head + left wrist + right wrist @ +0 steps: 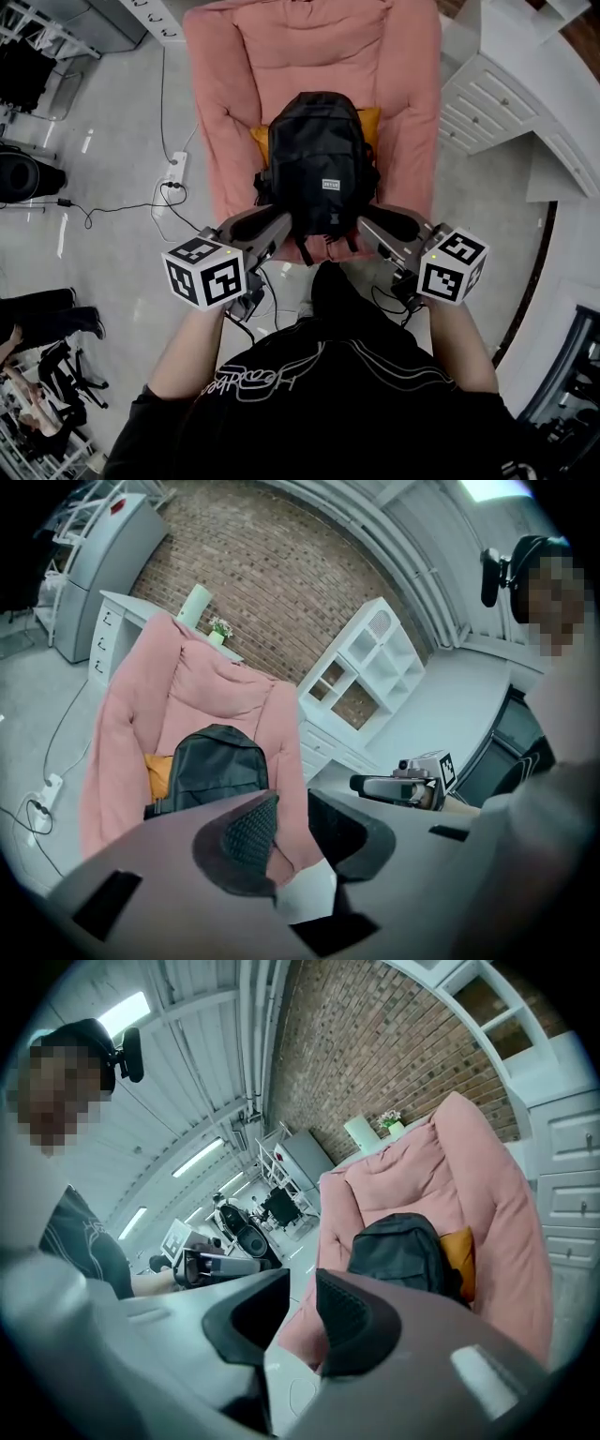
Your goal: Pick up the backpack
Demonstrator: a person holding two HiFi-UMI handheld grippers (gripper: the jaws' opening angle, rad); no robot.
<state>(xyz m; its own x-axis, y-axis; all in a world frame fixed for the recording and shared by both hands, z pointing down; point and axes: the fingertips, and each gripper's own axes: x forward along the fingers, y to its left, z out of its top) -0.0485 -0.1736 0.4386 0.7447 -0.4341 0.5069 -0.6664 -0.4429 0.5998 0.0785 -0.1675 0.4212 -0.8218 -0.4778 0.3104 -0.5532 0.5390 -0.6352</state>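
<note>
A black backpack (319, 164) stands upright on the seat of a pink armchair (234, 94), leaning on an orange cushion (370, 122). My left gripper (261, 225) hovers just short of the backpack's lower left corner, and my right gripper (386, 225) just short of its lower right. Both stand open with nothing between the jaws. The left gripper view shows the backpack (211, 766) ahead beyond my left gripper (291, 808). In the right gripper view the backpack (403, 1251) sits ahead and to the right of my right gripper (302, 1297). Neither gripper touches the bag.
White drawer cabinets (506, 103) stand right of the armchair. A power strip (175, 169) with trailing cables lies on the floor at its left. A black chair base (23, 173) and seated people are at the far left.
</note>
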